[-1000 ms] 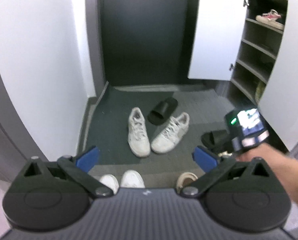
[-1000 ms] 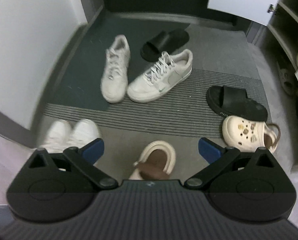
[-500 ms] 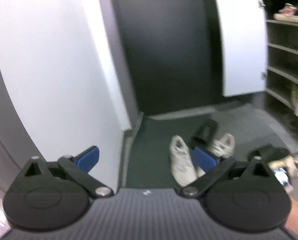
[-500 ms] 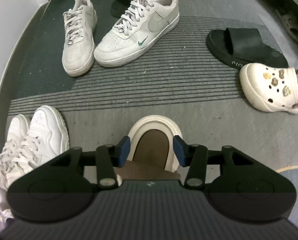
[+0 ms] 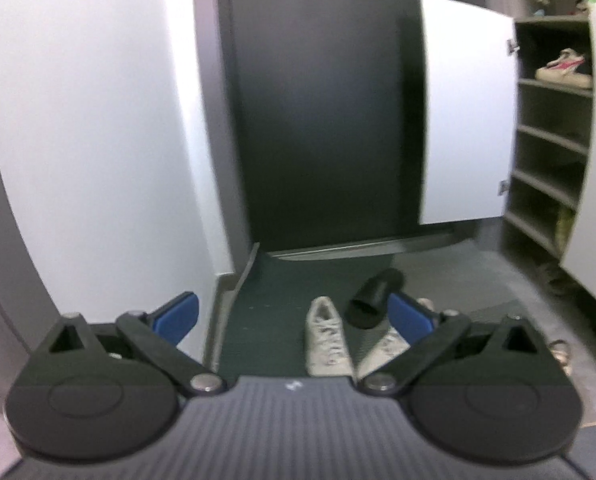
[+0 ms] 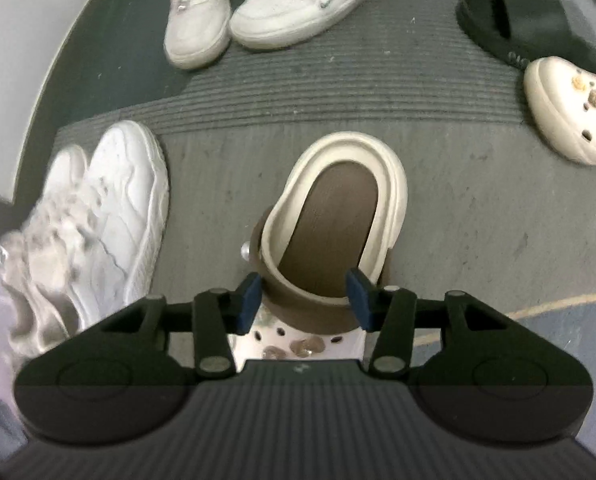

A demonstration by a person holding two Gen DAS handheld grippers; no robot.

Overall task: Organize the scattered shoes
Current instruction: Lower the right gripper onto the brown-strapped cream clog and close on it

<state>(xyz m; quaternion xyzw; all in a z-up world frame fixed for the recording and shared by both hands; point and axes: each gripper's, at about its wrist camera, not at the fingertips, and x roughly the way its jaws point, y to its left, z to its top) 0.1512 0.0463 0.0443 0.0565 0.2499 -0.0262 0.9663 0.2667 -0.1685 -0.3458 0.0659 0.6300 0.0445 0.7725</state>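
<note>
In the right wrist view, a cream clog (image 6: pixel 338 208) with a brown lining and brown heel strap lies on the grey floor, heel toward me. My right gripper (image 6: pixel 304 300) is shut on it, a blue pad pressed on each side at the strap. The clog's charm-studded front shows just under the jaws. My left gripper (image 5: pixel 294 316) hangs open in the air with nothing between its pads, facing the dark door. Below it lie a beige sneaker (image 5: pixel 326 336) and a black slide (image 5: pixel 374 296).
Around the held clog lie white sneakers (image 6: pixel 110 216), two beige sneakers (image 6: pixel 196 12), a black slide (image 6: pixel 514 20) and a matching cream clog (image 6: pixel 570 116). An open shoe cabinet (image 5: pixel 550 140) stands at the right, a pink-trimmed shoe (image 5: pixel 564 68) on an upper shelf.
My right gripper dropped toward the cream clog and its fingers closed from wide open onto the clog's sides. The left gripper tilted upward and swung, so the floor shoes sank lower in its view.
</note>
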